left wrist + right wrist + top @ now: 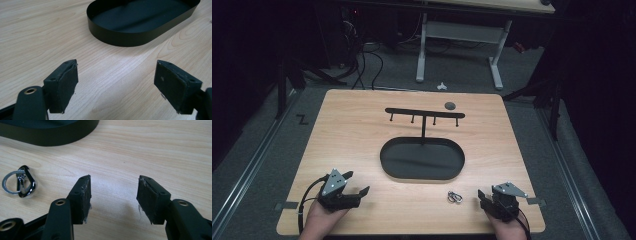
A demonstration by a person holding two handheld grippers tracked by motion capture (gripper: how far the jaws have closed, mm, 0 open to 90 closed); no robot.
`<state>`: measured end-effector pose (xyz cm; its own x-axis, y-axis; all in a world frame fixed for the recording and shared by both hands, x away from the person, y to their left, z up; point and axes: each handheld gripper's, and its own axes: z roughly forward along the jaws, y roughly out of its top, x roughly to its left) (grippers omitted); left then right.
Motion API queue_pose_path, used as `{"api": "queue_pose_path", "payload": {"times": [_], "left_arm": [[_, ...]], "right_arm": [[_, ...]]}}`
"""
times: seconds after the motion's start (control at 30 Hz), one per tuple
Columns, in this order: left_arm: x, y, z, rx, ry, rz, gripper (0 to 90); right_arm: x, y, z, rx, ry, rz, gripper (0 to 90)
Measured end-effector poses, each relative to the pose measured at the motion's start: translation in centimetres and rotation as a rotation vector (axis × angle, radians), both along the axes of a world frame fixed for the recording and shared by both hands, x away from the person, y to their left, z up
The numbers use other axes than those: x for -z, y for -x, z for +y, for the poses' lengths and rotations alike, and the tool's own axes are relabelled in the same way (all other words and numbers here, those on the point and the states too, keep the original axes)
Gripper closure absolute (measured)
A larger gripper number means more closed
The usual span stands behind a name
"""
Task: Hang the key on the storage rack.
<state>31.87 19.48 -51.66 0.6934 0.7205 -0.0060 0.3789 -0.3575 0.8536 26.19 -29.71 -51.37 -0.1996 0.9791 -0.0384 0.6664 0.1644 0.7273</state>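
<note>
A black oval tray point(422, 161) lies at the table's middle, and a black T-shaped rack point(424, 113) with several hooks rises from its far side. A small silver key ring with a dark clip point(455, 197) rests on the wood in front of the tray's right end. My left gripper point(356, 182) sits near the front left edge, open and holding nothing. Its jaws point(117, 67) point toward the tray's wall point(120, 37). My right gripper point(486, 194) is at the front right, open and holding nothing. In its view point(115, 181), the key ring point(18, 183) lies just to the left, apart from the jaws.
A small dark round disc point(450, 105) lies on the table behind the rack's right end. Beyond the table stand a white-legged desk point(422, 50) and floor cables point(362, 65). Bare wood surrounds the tray point(50, 138).
</note>
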Motion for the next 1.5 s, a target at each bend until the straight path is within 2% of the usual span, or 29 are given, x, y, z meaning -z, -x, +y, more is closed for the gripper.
{"api": "queue_pose_path", "payload": {"times": [0.33,0.97,1.3,1.5], "left_arm": [[0.1,-0.3,-0.8,0.034,-0.011,0.014,19.8],[0.2,-0.2,-0.9,0.043,-0.013,0.013,19.8],[0.1,0.0,-1.0,0.050,-0.015,0.012,19.8],[0.1,0.0,-1.0,0.058,-0.010,0.014,19.7]], "right_arm": [[0.1,0.6,-0.7,0.017,-0.021,0.008,44.8],[0.2,0.4,-0.5,-0.003,-0.025,0.021,44.8],[0.2,0.5,-0.2,-0.034,0.005,0.017,46.7],[0.0,0.2,0.6,-0.044,0.014,0.049,43.9]]}}
